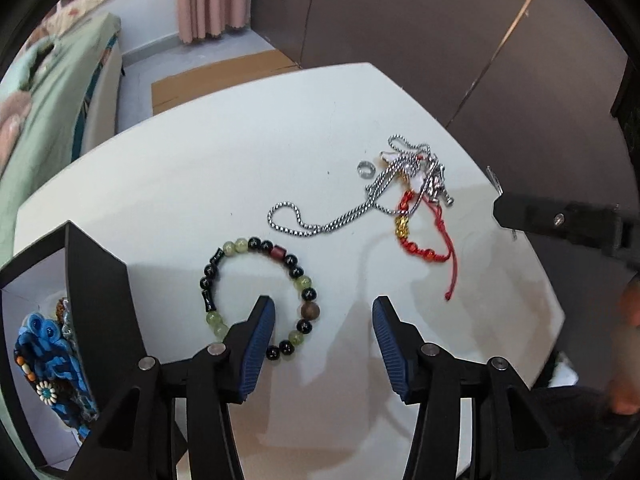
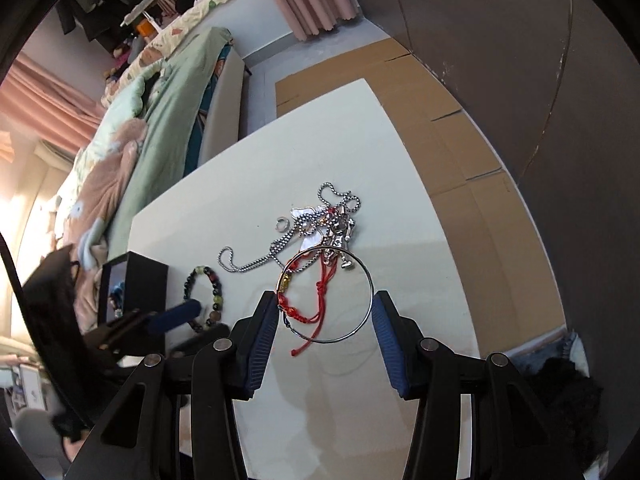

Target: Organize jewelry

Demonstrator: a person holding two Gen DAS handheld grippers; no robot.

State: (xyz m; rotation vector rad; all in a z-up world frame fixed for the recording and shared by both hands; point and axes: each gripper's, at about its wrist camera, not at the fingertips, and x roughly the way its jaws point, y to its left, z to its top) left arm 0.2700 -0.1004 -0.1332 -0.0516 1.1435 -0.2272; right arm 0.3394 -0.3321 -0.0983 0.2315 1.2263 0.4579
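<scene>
We hold the left gripper point(image 1: 323, 312) pointing down at the white table point(image 1: 180, 168), its blue pads spread with nothing between them; the left pad tip overlaps the beaded bracelet point(image 1: 258, 296), which lies flat at 10 o'clock from the gripper's centre. At 9 o'clock the black box point(image 1: 92, 300) stands open, with blue corded jewelry point(image 1: 52, 360) inside. Farther out, at 1 o'clock, the red cord bracelet point(image 1: 424, 236) lies across the silver chain point(image 1: 340, 216); the small silver ring point(image 1: 365, 169) sits just beside that tangle.

In the right wrist view, the right gripper point(image 2: 325, 312) holds a thin silver bangle point(image 2: 362, 280) across its width, both pads pressing the hoop's rim. Beyond it at 12 o'clock lies the tangled pile.
</scene>
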